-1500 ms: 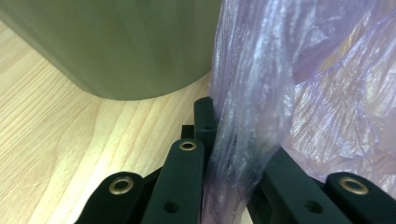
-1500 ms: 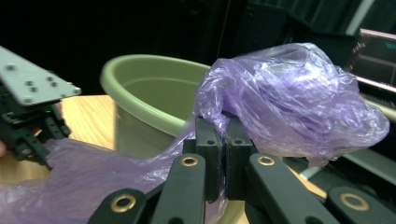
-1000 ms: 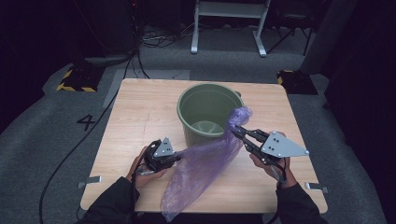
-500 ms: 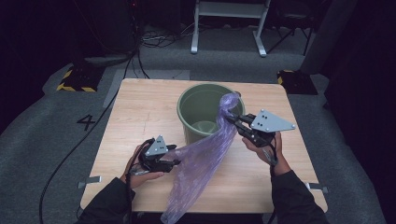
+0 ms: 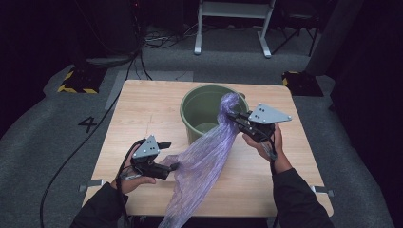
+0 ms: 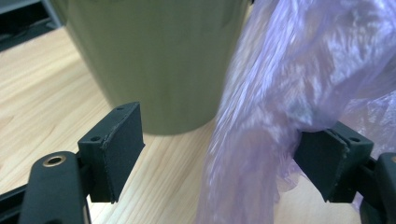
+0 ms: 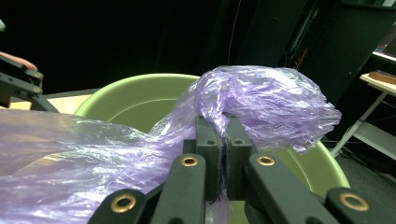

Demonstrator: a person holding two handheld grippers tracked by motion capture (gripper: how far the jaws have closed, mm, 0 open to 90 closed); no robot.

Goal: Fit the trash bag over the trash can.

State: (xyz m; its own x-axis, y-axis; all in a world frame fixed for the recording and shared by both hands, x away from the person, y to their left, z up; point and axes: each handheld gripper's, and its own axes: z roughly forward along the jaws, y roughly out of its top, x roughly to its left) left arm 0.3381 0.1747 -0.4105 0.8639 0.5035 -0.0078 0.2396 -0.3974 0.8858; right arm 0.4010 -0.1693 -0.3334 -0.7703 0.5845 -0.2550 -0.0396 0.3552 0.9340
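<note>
**Purple bag half-way to the bin**

Purple film runs across the middle of the high view: the bag (image 5: 204, 161) stretches from the lower centre of the frame, where its loose end hangs past the near edge of the table (image 5: 142, 109), up to the rim of the green bin (image 5: 199, 111) at centre. The right gripper (image 5: 236, 116), at centre right, has its jaws pressed together on a bunched end of the bag, holding it just over the near right side of the rim; in the right gripper view the crumpled end (image 7: 266, 100) puffs out above the closed jaws with the bin's open mouth (image 7: 135, 100) behind it.

The left gripper (image 5: 170, 156), at lower left, has just been opening its jaws. In the left gripper view they stand spread, the film (image 6: 280, 107) draped against the right-hand jaw but not pinched, the bin's wall (image 6: 159, 60) close ahead.

Judging by this, the work is lining the bin and is only begun: one end is lifted to the rim, while most of the bag lies flat on the table. Opening the mouth, pushing it inside and folding it over the rim remain.
</note>
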